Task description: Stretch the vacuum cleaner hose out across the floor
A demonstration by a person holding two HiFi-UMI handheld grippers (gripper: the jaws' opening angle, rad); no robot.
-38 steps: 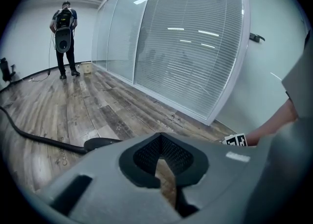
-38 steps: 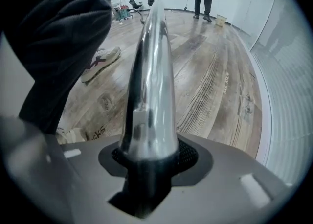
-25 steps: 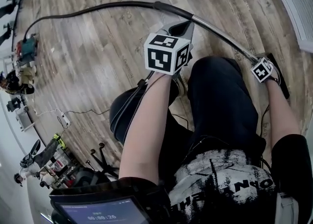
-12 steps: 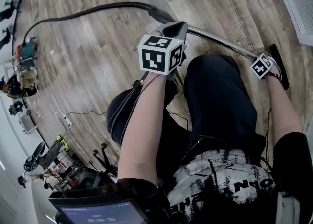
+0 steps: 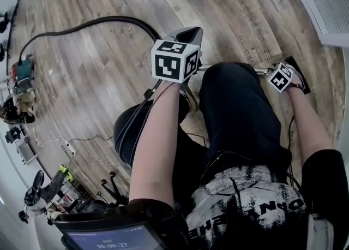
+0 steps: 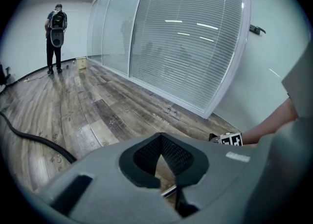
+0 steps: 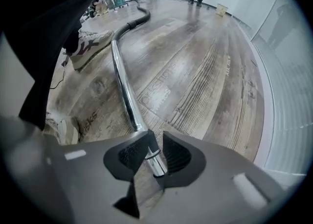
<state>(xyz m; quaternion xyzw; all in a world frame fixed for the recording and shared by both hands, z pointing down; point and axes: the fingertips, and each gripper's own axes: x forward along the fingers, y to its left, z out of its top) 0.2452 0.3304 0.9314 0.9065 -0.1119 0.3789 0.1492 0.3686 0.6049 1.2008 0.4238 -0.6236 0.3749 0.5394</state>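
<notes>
The black vacuum hose (image 5: 98,22) curves over the wood floor from the left and joins a shiny metal wand (image 5: 263,70) that runs to the right past my knee. My right gripper (image 5: 283,74) is at the wand's far end, beside a black floor nozzle (image 5: 299,74). In the right gripper view the wand (image 7: 122,81) lies between the jaws of the right gripper (image 7: 156,132), which are closing with both pads against it; the hose (image 7: 134,22) trails off beyond. My left gripper (image 5: 188,33) hangs above the wand. It (image 6: 160,135) is shut and holds nothing.
A teal machine (image 5: 23,69) sits at the hose's far left end among clutter. A power strip with cable (image 5: 68,134) and a chair base (image 5: 112,180) lie near my feet. A glass wall with blinds (image 6: 195,47) runs on the right; a person (image 6: 56,27) stands far off.
The hose's bend and the wand have shifted left, and the wand now lies more level. The left gripper drifted slightly left. The right gripper stays at the wand's end.
</notes>
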